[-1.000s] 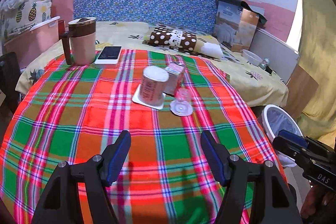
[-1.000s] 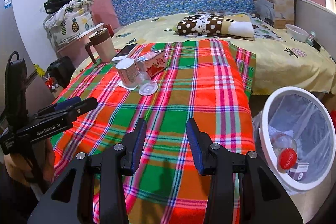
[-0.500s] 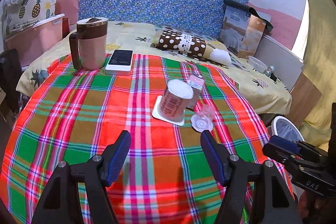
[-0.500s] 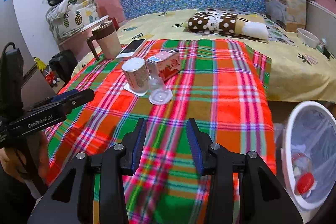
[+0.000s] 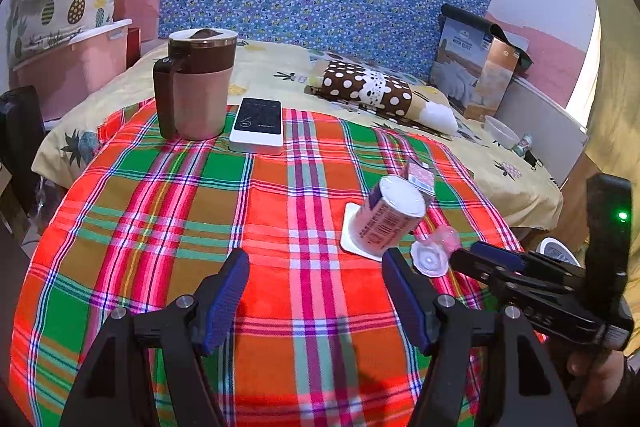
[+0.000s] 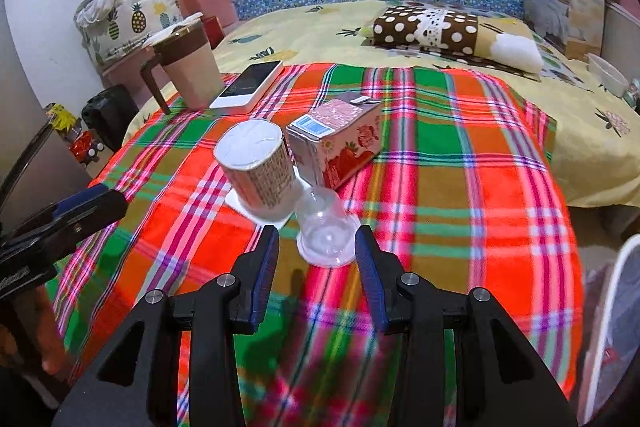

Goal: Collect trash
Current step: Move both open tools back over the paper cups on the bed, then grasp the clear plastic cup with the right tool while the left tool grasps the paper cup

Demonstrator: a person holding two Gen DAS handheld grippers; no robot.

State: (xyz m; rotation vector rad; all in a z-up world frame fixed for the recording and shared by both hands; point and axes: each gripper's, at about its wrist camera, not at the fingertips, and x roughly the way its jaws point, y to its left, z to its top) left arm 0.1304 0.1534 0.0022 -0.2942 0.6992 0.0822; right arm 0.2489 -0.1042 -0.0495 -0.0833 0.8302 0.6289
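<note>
Three pieces of trash stand together on the plaid tablecloth (image 6: 460,187): an upturned yogurt cup (image 6: 256,167) on its white lid, a pink strawberry carton (image 6: 340,143) behind it, and a small clear plastic cup (image 6: 326,227), rim down. My right gripper (image 6: 316,243) is open, and the clear cup sits right at its fingertips, in the gap, with the pads off it. In the left wrist view the yogurt cup (image 5: 390,217) and clear cup (image 5: 434,255) lie ahead to the right. My left gripper (image 5: 316,267) is open over bare cloth, holding nothing.
A brown-and-pink lidded mug (image 5: 196,87) and a white-edged phone (image 5: 258,125) stand at the far left of the table. Behind is a bed with a polka-dot pillow (image 5: 368,91). A white bin (image 6: 612,327) stands on the floor to the right.
Both grippers have moved forward over the table toward the trash. The clear cup now sits at the right gripper's tips, and the bin has slid to the right edge of that view.
</note>
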